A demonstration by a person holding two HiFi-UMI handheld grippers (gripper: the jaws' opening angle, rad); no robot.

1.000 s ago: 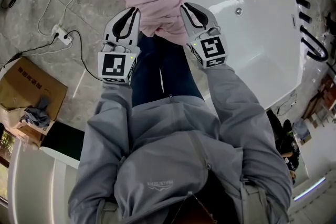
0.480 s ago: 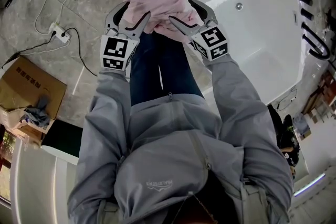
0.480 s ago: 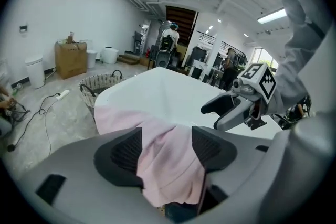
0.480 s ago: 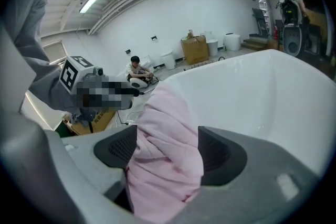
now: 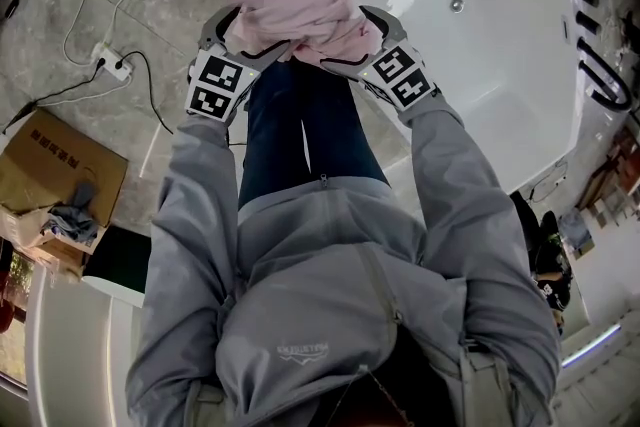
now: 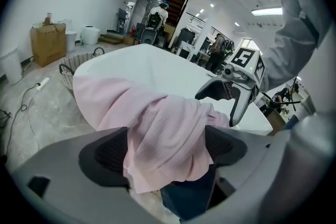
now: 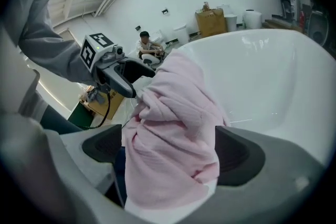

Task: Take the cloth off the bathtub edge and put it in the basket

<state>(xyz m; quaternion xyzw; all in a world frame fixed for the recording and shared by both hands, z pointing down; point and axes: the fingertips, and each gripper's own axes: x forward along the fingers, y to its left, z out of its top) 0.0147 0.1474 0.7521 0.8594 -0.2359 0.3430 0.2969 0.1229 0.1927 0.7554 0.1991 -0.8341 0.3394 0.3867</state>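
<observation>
We are at the grasp: left gripper (image 6: 165, 147) and right gripper (image 7: 168, 152) have just been opening, jaws spread astride the cloth (image 5: 325, 25) draped on the tub (image 5: 480, 65) edge. Next we must pinch it, then lift toward the basket (image 6: 71, 66).

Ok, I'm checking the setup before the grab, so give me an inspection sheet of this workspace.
Surface: white bathtub, its near edge draped.
Job's things: pink cloth on that edge; wicker basket on the floor beside the tub.
Clutter: cardboard box on the floor.
Tools: left tool and right tool have just been opening; cloth between both, not clamped.
Cables: power strip with black and white leads on the floor.
Surroundings: grey stone floor; people far behind.
</observation>
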